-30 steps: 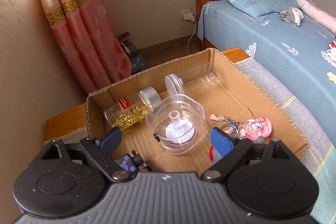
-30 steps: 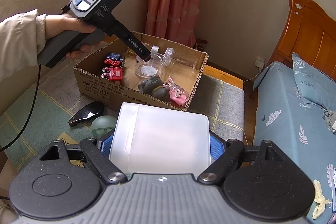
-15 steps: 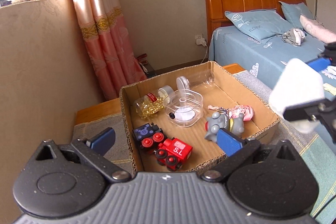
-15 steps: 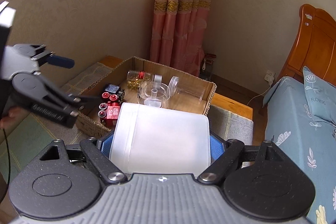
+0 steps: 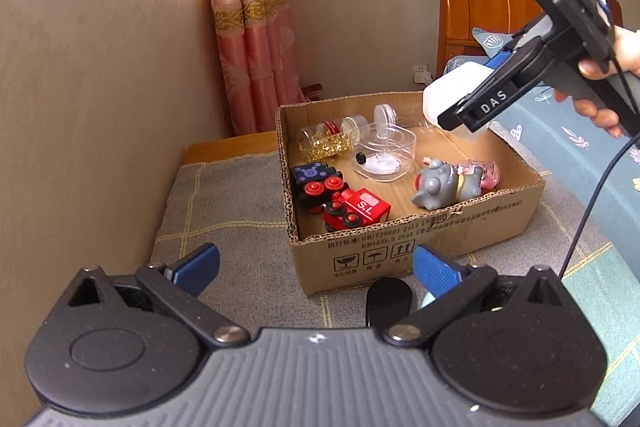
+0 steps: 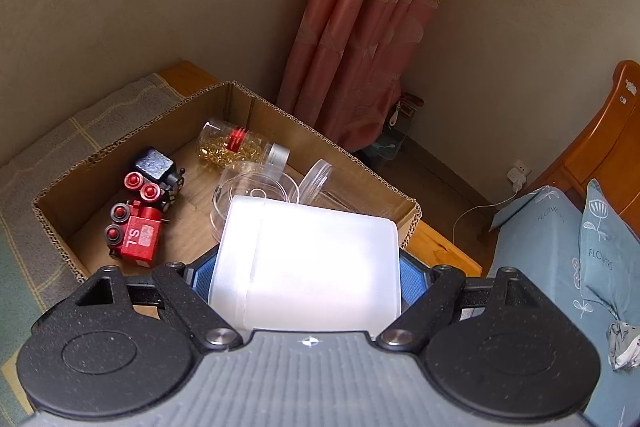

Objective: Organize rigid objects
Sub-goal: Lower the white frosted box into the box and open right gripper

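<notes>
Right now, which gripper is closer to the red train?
Left, though neither touches it. The left gripper sits open outside the box's front wall, near the red train. The right gripper holds a white tub above the far corner.

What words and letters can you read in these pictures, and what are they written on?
"S.L" on the red toy train car.
"DAS" on the black right gripper.
"FLOWERS" on the blue pillow.
"GB/T26001 2023" and "GB4806.9 2023", roughly, on the brown cardboard box; the other characters and symbol captions there are too small to read.
</notes>
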Motion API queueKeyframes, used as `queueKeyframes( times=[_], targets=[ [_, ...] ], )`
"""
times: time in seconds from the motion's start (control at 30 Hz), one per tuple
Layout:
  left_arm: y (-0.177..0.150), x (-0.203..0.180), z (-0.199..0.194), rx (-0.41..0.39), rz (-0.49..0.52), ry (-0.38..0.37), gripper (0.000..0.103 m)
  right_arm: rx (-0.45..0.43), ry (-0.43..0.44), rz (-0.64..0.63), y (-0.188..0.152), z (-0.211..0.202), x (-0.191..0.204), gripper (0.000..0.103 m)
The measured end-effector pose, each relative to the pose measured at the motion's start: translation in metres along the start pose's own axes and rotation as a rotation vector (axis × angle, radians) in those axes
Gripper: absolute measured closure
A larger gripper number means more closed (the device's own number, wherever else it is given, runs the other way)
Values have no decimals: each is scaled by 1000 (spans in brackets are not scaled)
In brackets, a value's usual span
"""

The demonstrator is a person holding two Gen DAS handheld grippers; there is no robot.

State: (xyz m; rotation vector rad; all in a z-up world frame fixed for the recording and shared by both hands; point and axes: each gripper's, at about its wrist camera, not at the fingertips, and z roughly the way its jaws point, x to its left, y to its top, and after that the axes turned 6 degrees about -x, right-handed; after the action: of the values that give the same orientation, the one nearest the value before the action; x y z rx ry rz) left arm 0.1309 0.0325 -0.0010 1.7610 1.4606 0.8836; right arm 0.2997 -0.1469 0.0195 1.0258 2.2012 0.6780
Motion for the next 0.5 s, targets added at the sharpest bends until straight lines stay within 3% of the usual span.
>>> queueKeyframes(
  times=[0.1,0.2,0.5],
  targets=[
    [-4,2,-3,3,0,16,1,37,-23,13,0,18,0,11],
    [-6,3,-4,4,-3,16,1,16,-7,55,-6,13,-3,1],
    [-8,7,-5,13,-20,31,1,-2,13,119,-16,-24,0,0]
  ],
)
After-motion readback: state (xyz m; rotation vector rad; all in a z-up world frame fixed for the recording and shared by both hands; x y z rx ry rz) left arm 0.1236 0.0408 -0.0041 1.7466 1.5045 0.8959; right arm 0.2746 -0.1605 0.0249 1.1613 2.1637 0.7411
